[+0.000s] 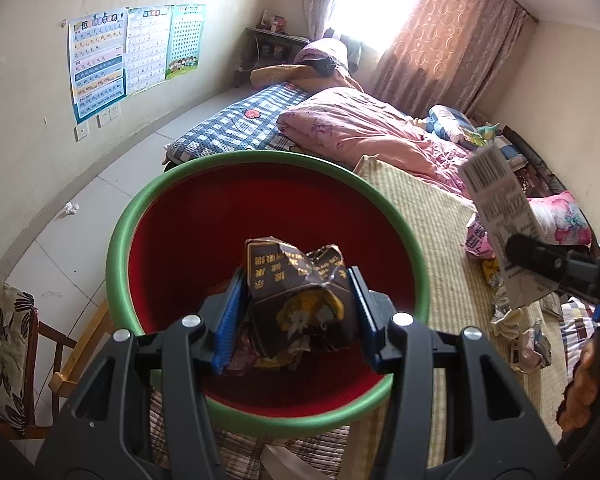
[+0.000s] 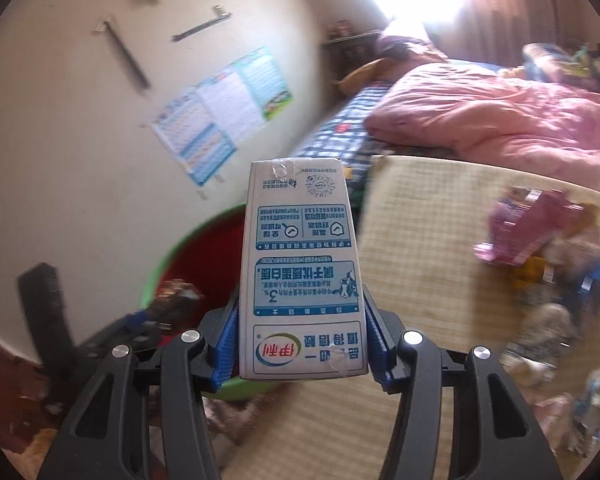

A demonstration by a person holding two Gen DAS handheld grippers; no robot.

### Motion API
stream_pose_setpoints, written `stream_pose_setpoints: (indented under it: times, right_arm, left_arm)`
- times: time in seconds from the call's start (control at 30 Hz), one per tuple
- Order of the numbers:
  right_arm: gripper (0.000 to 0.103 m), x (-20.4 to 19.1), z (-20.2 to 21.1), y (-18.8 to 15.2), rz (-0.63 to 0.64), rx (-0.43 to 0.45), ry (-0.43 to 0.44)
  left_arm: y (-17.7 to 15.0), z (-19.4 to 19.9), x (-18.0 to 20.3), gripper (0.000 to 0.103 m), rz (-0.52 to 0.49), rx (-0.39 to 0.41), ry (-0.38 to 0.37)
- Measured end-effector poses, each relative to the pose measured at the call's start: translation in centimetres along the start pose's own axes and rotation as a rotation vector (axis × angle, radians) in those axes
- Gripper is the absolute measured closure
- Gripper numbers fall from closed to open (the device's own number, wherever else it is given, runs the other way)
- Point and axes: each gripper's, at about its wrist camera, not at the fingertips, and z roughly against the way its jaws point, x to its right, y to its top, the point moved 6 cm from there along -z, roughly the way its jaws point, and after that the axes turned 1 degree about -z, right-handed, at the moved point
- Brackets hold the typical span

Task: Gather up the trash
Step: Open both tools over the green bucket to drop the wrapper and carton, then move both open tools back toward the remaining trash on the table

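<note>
Your left gripper [image 1: 296, 312] hangs over the red basin [image 1: 188, 220] with the green rim, its jaws pinching a crumpled dark wrapper [image 1: 296, 276] printed in gold, which sits above the middle of the bowl; whether anything lies on the basin floor beneath it you cannot tell. The basin rests on the yellow checked mat [image 1: 432, 248] on the bed. Your right gripper [image 2: 302, 340] has its jaws clamped on a white and blue milk carton [image 2: 300, 264], upright in the air, with the basin at its 9 o'clock. From the left wrist view, the rest of the trash [image 1: 516, 332] is heaped on the mat at 3 o'clock of the basin, apart from it. A pink quilt [image 1: 372, 128] lies at 1 o'clock, and a small paper wad [image 1: 71, 208] on the floor at 10 o'clock.
</note>
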Motion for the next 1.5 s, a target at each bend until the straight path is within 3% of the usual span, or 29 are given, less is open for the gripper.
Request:
stream_pose_setpoints:
  times: [0.13,0.23,0.33,0.57,0.8,0.93,1.13,1.33,1.5]
  right_arm:
    - [0.051,-2.2,-1.5,1.1,0.014,-0.010,0.053]
    - [0.047,-3.1,-2.6,1.7,0.012,-0.028,0.078]
    - [0.043,-3.6,-2.7,1.7,0.001,-0.027,0.083]
    - [0.040,-2.9,-0.1,0.3,0.021,0.010,0.025]
    - [0.039,2.8,4.5,-2.7,0.018,0.051,-0.162]
    - [0.039,8.9,7.6,-5.2,-0.025,0.056,-0.333]
    - [0.039,17.3,10.9,-8.0,-0.144,0.047,-0.459]
    - [0.039,22.7,11.0,-10.9,-0.216,-0.045,-0.426]
    - [0.064,23.8,10.1,-12.9,-0.212,-0.134,-0.310]
  left_arm:
    - [0.7,0.0,-0.5,0.055,-0.005,0.016,0.019]
    - [1.2,0.1,-0.9,0.042,-0.005,0.026,0.032]
    - [1.3,0.6,-1.3,0.042,0.004,0.039,0.037]
    - [1.0,1.7,-0.1,0.042,0.015,0.061,0.011]
    - [0.9,1.1,4.8,0.042,-0.046,0.060,-0.064]
    - [-0.3,0.4,7.8,0.042,-0.083,0.029,-0.105]
    - [-2.6,0.2,12.0,0.042,-0.135,-0.014,-0.138]
    - [-4.7,0.7,15.0,0.042,-0.117,-0.022,-0.116]
    - [-7.0,1.7,18.7,0.042,-0.109,-0.033,-0.120]
